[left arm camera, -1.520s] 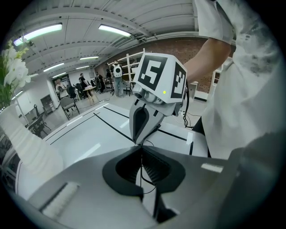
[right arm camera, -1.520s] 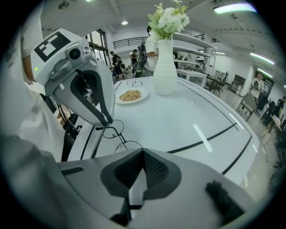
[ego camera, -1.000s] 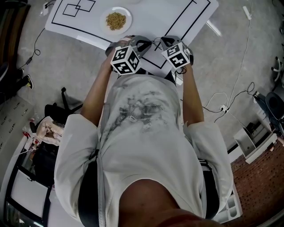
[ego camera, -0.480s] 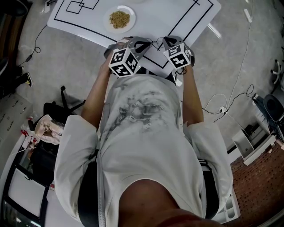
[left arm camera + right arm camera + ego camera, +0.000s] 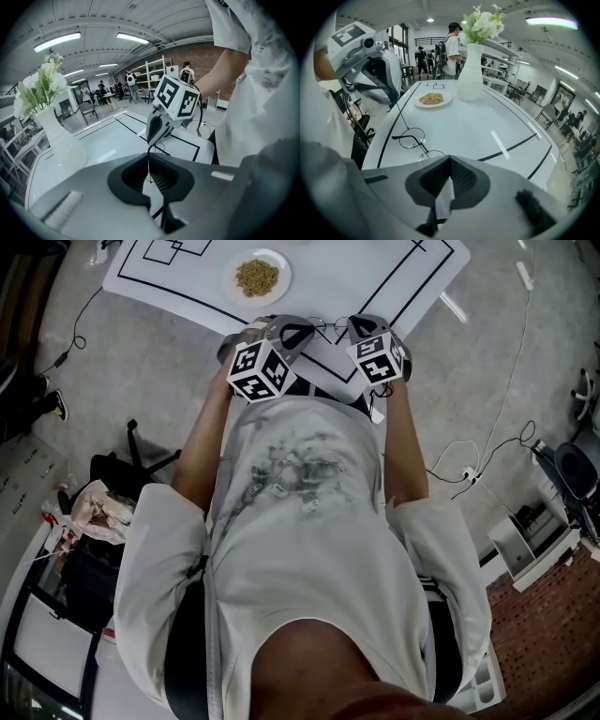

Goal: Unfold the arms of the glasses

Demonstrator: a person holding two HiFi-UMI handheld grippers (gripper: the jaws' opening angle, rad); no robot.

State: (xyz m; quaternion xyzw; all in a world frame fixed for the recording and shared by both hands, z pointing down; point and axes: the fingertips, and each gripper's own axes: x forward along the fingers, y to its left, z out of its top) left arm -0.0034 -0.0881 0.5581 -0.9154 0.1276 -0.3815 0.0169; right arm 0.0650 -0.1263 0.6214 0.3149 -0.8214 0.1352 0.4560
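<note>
The job looks about half done. The glasses (image 5: 412,138) are over the near edge of the white table (image 5: 487,122), at 12 o'clock from the person's chest in the head view, right between the two claws. In the right gripper view one thin arm (image 5: 401,112) is swung out from the frame and runs up toward 11 o'clock to the left claw (image 5: 150,161). That claw is closed tight and pinches this wire between its pads. I cannot tell if the arm is all the way open. A short dark bit sticks out at 9 o'clock from the far lens. It may be the other arm, not opened yet, so I think that one is left to do. The right claw (image 5: 449,160) is closed tight too. The near lens slips under its tips, so it seems to hold the frame there. Both of the person's arms are bent, with the hands close together in front of the chest. Both claws point slanting down toward 12 o'clock, and their tips nearly meet.
</note>
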